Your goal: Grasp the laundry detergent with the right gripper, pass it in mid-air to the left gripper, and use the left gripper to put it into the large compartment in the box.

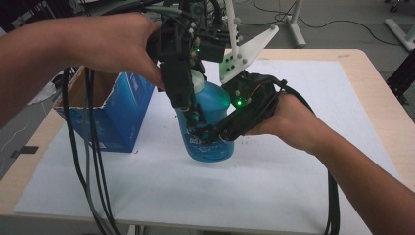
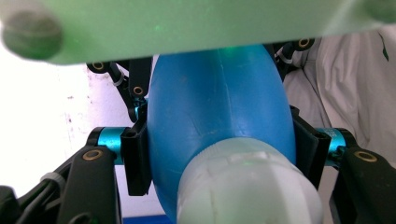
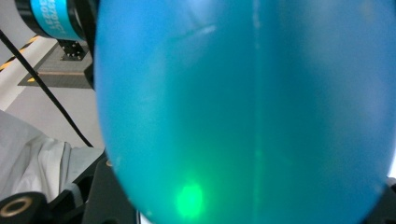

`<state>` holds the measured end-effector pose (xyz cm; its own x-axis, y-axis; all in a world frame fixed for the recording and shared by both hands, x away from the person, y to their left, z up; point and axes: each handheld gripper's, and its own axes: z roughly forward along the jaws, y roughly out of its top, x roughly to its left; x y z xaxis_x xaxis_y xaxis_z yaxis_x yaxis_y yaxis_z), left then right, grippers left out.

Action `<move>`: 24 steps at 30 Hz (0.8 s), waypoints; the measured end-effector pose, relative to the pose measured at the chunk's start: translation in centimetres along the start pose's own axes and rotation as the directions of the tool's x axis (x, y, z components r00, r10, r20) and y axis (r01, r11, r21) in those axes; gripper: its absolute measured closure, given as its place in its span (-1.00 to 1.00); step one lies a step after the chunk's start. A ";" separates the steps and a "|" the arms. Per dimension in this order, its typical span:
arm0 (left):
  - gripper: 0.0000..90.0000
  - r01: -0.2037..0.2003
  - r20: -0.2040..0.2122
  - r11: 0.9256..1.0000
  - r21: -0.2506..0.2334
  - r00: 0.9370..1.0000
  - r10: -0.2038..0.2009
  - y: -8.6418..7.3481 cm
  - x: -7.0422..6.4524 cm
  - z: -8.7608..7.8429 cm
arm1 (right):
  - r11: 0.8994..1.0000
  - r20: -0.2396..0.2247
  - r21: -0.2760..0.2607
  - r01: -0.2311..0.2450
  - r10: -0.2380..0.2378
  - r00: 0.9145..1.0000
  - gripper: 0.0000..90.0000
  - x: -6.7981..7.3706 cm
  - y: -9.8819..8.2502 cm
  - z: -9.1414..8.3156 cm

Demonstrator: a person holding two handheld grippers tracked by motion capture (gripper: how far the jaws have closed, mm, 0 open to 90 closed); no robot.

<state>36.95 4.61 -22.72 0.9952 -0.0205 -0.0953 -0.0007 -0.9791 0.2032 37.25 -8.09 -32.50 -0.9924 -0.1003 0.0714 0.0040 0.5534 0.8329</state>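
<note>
A blue bottle (image 1: 213,100) with a white cap (image 1: 198,81) stands on the white sheet (image 1: 274,186) near the table's middle. My left gripper (image 1: 193,120) comes down from above, and its pads (image 2: 137,158) press both sides of the bottle (image 2: 219,107) just below the cap (image 2: 247,186). My right gripper (image 1: 208,134) reaches in from the right, low on the bottle by its label, jaws closed against it. Seen from the right gripper, the bottle (image 3: 243,107) is very close and hides most of that gripper's jaws.
An open blue cardboard box (image 1: 117,112) stands left of the bottle, close to the left hand. Black cables (image 1: 90,161) hang from the left gripper over the front left of the sheet. The wooden table edge (image 1: 377,83) runs along the right.
</note>
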 end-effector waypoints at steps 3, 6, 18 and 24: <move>-0.17 0.003 -0.002 1.000 0.002 1.000 -0.003 0.1 -0.1 -0.3 | 1.000 0.005 -0.003 0.003 -0.003 1.000 -0.03 0.1 0.0 -0.1; -0.16 -0.001 0.001 1.000 0.005 1.000 0.001 0.2 -0.2 -0.7 | 1.000 0.004 -0.018 0.005 -0.005 1.000 -0.04 0.2 0.1 -0.3; -0.16 0.067 -0.004 0.997 0.046 0.998 -0.067 -0.7 0.2 -1.6 | 0.998 0.082 0.024 -0.057 0.055 0.995 -0.51 0.2 -0.7 -3.0; -0.17 0.142 -0.051 0.989 0.032 0.989 -0.141 -1.7 1.1 -3.3 | 0.970 0.162 0.119 -0.214 0.193 0.968 -0.75 -0.1 -1.3 -4.6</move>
<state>38.35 6.95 -20.01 0.9891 0.1279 -0.0726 0.1379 -0.9780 0.1564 37.95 -12.62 -31.02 -0.9795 0.1435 0.1415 0.2012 0.6563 0.7272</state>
